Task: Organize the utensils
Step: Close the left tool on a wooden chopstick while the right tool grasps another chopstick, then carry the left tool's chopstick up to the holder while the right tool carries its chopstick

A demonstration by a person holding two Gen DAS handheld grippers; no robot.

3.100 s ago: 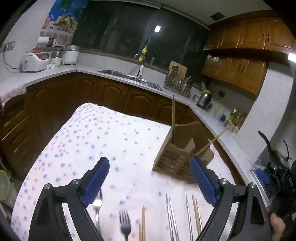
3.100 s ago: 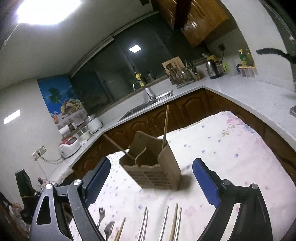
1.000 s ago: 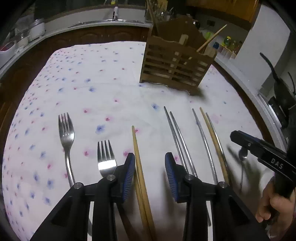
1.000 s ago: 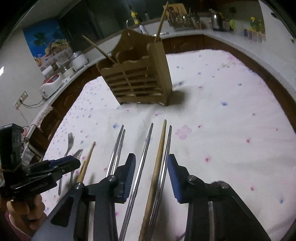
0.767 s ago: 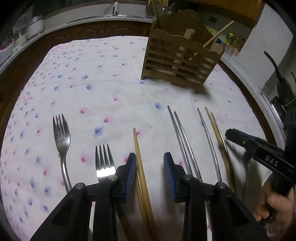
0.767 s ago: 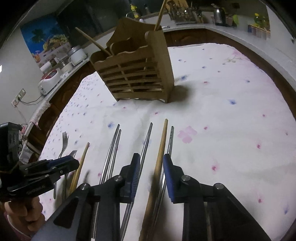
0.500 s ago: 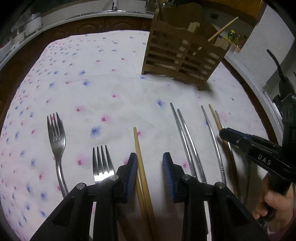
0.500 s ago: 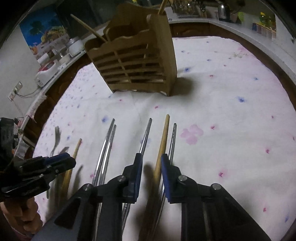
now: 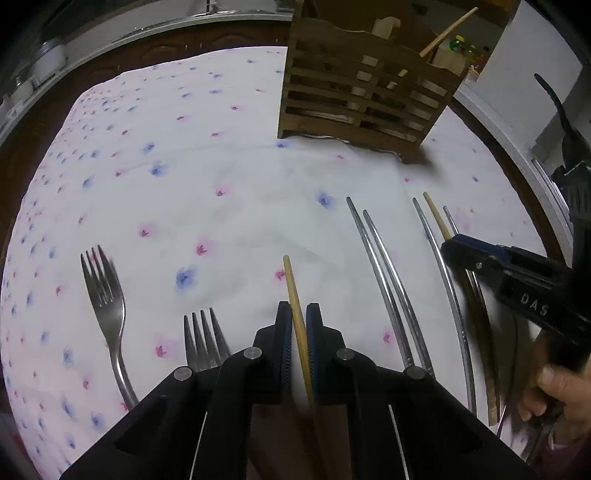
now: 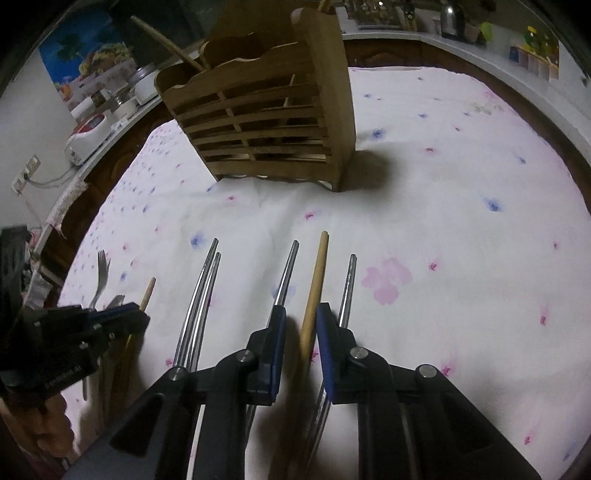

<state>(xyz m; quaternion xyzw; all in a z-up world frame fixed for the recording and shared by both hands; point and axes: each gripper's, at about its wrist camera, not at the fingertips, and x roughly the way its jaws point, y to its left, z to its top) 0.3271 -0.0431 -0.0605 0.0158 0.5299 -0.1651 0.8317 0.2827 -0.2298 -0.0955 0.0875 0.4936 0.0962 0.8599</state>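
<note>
Angling steeply down, left hand-held gripper (image 9: 300,317) (clamping chopstick (image 9: 293,291))

This is a home kitchen at night. A pale countertop (image 10: 461,38) runs along the walls above dark wooden cabinets (image 9: 155,48). A rice cooker (image 10: 86,136) and pots stand on it beneath a fruit poster (image 10: 88,55); a kettle (image 10: 448,18) and bottles stand farther along. A flowered tablecloth (image 10: 461,184) covers the table, with forks (image 9: 103,291), chopsticks and a wooden utensil holder (image 10: 266,122).
</note>
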